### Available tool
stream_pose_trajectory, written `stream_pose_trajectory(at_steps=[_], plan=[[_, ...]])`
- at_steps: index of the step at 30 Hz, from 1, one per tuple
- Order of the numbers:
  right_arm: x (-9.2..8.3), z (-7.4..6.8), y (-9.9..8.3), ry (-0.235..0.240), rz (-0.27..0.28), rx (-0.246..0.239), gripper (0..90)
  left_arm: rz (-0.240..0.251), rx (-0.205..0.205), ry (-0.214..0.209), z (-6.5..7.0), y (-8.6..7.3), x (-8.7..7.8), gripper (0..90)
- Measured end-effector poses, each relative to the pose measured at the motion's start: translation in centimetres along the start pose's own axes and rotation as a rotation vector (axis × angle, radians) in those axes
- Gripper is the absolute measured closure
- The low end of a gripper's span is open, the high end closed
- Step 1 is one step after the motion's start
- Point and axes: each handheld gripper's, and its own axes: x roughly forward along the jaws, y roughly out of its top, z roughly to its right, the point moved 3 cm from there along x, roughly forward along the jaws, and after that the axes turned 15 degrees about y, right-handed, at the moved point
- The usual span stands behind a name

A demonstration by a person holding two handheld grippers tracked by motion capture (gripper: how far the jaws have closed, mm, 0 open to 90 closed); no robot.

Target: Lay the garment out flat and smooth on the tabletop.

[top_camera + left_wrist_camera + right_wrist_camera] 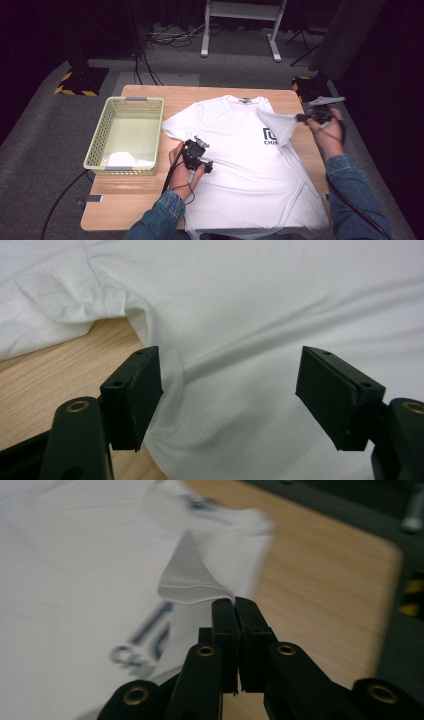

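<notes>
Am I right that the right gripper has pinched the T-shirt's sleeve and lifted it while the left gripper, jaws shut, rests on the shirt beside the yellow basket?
Not quite: the left gripper's jaws stand open over the white T-shirt, as the left gripper view shows. The rest holds: the right gripper is pinching the lifted sleeve, and the yellow basket sits alongside.

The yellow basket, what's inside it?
Inside the yellow basket, a bit of white cloth lies at the near end. The rest of its floor looks bare. The near wall hides the very bottom edge, so anything tucked there can't be seen.
</notes>
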Motion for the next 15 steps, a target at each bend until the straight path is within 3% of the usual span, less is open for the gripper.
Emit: stream_pose_trajectory(at_steps=[1, 2, 3, 4, 5, 7, 9, 15], plan=[[-1.9, 1.9, -0.4, -0.072, 0.030, 0.037, 86.3, 0.002, 0.003, 0.001, 0.1, 0.1, 0.0, 26.0], [-3.9, 3.6, -1.0, -0.155, 0.060, 0.072, 73.9, 0.004, 0.008, -0.002, 0.2, 0.1, -0.1, 26.0], [-6.1, 5.2, -1.8, -0.288, 0.085, 0.112, 54.5, 0.004, 0.009, -0.002, 0.3, 0.2, -0.1, 26.0], [-7.2, 5.7, -2.3, -0.353, 0.091, 0.129, 43.4, 0.006, 0.013, -0.004, 0.5, 0.2, -0.2, 26.0], [-8.3, 5.8, -2.9, -0.387, 0.105, 0.141, 39.8, 0.010, 0.015, -0.008, 0.7, 0.3, -0.2, 26.0], [-9.2, 4.7, -3.5, -0.377, 0.110, 0.120, 35.5, 0.013, 0.025, -0.008, 1.0, 0.4, -0.3, 25.8], [-9.0, 2.9, -3.9, -0.335, 0.102, 0.076, 35.5, 0.015, 0.031, -0.008, 1.2, 0.5, -0.4, 25.5], [-6.6, -1.6, -4.5, -0.129, 0.102, 0.025, 34.8, 0.035, 0.037, -0.001, 1.7, 0.6, -1.5, 24.6]])
